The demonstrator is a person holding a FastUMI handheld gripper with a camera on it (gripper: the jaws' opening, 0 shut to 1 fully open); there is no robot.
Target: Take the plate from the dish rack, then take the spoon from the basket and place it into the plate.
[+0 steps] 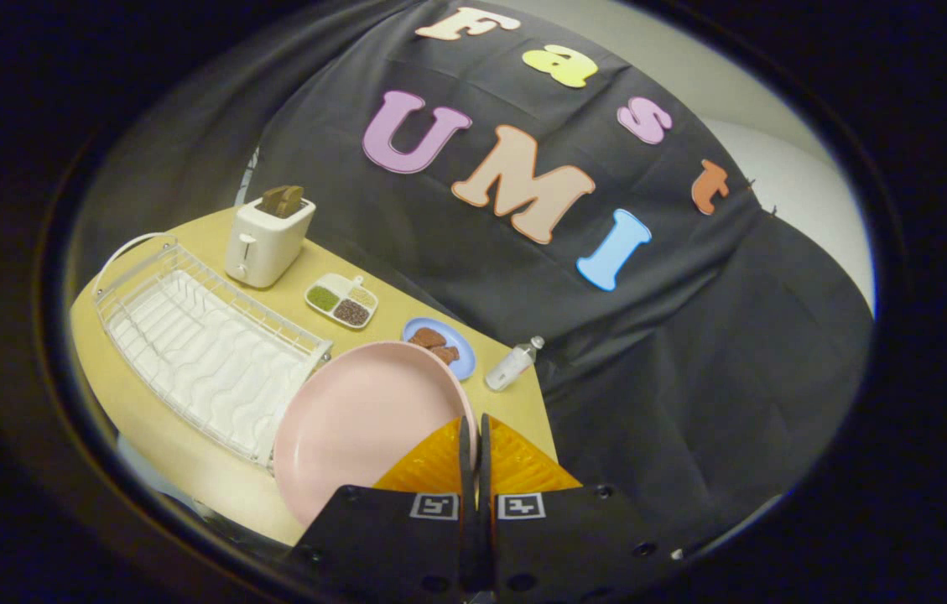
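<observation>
Plate lifted clear of the dish rack

Plate point(360, 424) hangs pinched by its rim in the claw point(474, 436), fingers pressed together on its edge, tilted just beside the white dish rack point(205, 352) and above the table point(406, 306), likely so it can be set down flat for the spoon.

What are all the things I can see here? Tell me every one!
Plate: one, pink, gripped at its rim, held out of the rack.
Dish rack: one, white wire, on the table beside the plate.
Toaster: one, white, brown slices in it, behind the rack.
Divided dish: one, white, green and brown fillings, beside the toaster.
Small plate: one, blue, brown pieces on it, beyond the pink plate.
Bottle: one, clear, lying beside the blue plate.
Table: one, tan.
Gripper: one, fingers shut on the plate's rim.
</observation>
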